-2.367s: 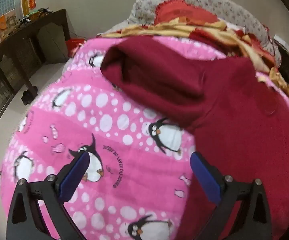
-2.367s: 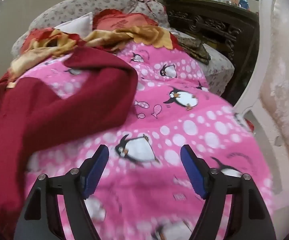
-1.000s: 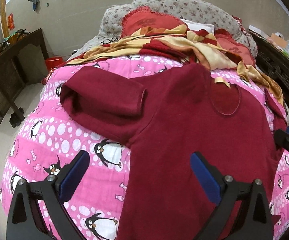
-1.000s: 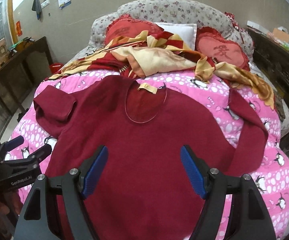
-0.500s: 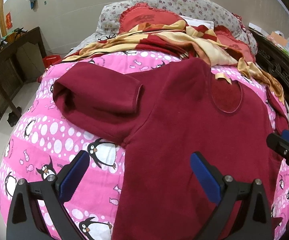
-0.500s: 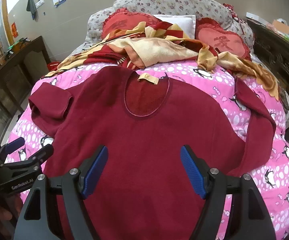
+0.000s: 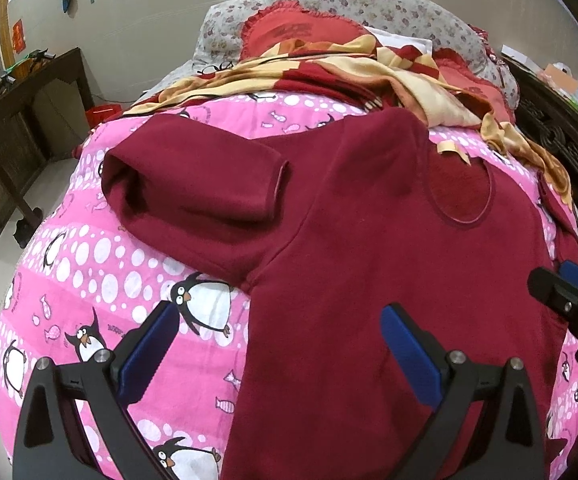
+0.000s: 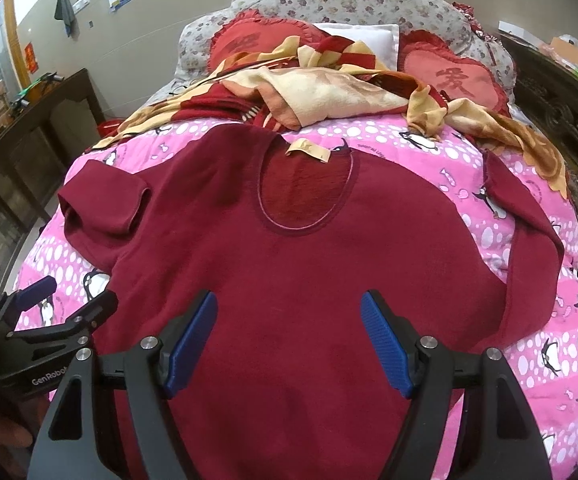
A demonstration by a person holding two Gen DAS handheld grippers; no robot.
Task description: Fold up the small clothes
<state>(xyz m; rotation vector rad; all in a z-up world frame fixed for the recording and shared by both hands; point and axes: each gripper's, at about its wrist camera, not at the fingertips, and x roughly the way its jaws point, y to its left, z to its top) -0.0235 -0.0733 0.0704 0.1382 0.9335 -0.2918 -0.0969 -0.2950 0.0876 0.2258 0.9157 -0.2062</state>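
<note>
Two grippers: left gripper [image 7: 277, 344] and right gripper [image 8: 289, 340] both hang with jaws spread wide and nothing between the pads, above the lower part of the garment.
Task's thing: dark red sweater [image 8: 309, 264] lies front up on the pink penguin quilt [image 7: 89, 280], neckline towards the pillows, hem towards the cameras.
Left sleeve: left sleeve [image 7: 193, 184] is already doubled back on itself, cuff lying over the upper arm; a fold started from here may trap that lump and give an uneven edge.
Right sleeve: right sleeve [image 8: 529, 256] curves out and down along the body's side; it could drag or twist if the body is lifted first.
Fabric: looks thick and fleecy, so a shallow pinch may take only the top layer and leave the back layer behind on the quilt.
Quilt: soft and bulging; a deep reach might catch the cover along with the sweater and pull both up.
Nearby clutter: yellow-and-red blanket [image 8: 329, 88] lies bunched just beyond the collar, touching or nearly touching the shoulder; a fold carried too far up could land on it.
Crowding: both tools hover near each other over the hem, so they might collide if they close in together.
</note>
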